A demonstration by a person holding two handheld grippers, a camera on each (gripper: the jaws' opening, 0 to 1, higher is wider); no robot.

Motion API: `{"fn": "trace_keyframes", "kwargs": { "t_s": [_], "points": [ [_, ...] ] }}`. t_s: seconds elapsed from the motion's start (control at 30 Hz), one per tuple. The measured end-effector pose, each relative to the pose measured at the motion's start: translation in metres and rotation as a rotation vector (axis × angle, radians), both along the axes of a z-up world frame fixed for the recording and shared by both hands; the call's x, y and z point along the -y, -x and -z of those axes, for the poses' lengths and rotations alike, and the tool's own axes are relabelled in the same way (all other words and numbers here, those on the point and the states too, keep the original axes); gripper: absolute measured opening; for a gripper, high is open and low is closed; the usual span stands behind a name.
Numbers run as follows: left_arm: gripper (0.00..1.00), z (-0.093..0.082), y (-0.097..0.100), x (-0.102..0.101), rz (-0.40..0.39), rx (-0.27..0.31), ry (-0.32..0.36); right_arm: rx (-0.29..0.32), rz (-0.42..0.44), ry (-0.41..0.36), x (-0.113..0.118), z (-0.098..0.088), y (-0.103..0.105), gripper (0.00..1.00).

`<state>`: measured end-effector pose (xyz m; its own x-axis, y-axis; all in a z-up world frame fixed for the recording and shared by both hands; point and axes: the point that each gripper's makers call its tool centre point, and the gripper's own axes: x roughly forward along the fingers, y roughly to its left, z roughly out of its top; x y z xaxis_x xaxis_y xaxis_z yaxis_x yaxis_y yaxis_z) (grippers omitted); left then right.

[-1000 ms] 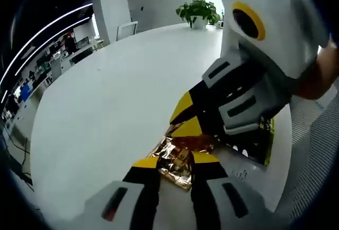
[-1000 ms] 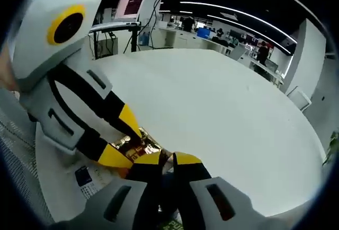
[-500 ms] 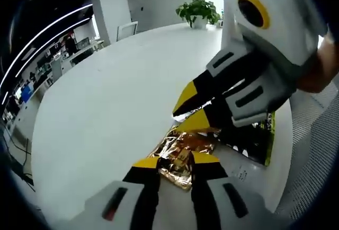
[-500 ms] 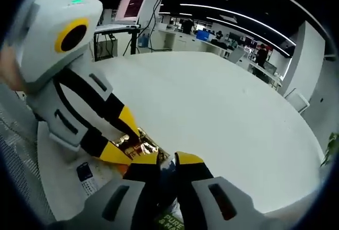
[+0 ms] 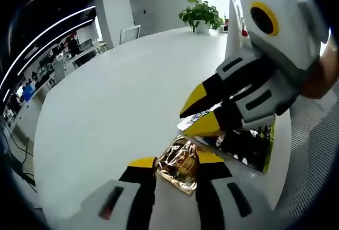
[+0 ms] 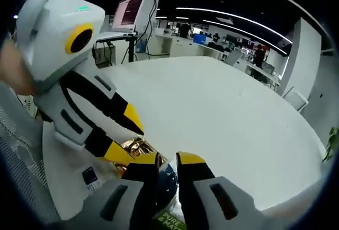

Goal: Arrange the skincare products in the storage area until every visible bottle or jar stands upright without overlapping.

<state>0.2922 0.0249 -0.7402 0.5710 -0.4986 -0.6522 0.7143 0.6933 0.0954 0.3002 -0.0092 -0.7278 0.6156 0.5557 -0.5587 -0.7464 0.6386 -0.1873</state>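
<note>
Gold foil sachet point(image 5: 180, 165) lies flat on the white worktop point(image 5: 116, 108) right between the parted tips of the left claw point(image 5: 177, 162), nearer that claw. The right claw point(image 6: 167, 159) is nipped on a dark packet point(image 5: 249, 148) just beside it.

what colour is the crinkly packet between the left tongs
Shiny gold foil packet, clearest in the left gripper view, between the left tongs.

Foil sachet point(image 5: 180, 165) on table point(image 5: 106, 113) between left tongs point(image 5: 177, 162); plant point(image 5: 199, 14) at far edge.
</note>
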Motion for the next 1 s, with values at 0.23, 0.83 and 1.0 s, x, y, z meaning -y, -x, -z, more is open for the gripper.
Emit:
{"fn": "trace_keyframes", "kwargs": {
  "t_s": [0.23,0.83,1.0],
  "points": [
    [0.41,-0.008,0.0,-0.006,-0.04,0.017,-0.004,0.01,-0.024,-0.024,0.0,-0.009,0.009,0.29],
    [0.65,-0.044,0.038,-0.01,-0.118,0.035,0.058,0.105,-0.089,-0.073,0.02,-0.065,0.066,0.49],
    [0.76,-0.051,0.054,-0.007,-0.138,0.017,0.114,0.122,-0.081,-0.092,0.038,-0.077,0.081,0.59]
  ]
}}
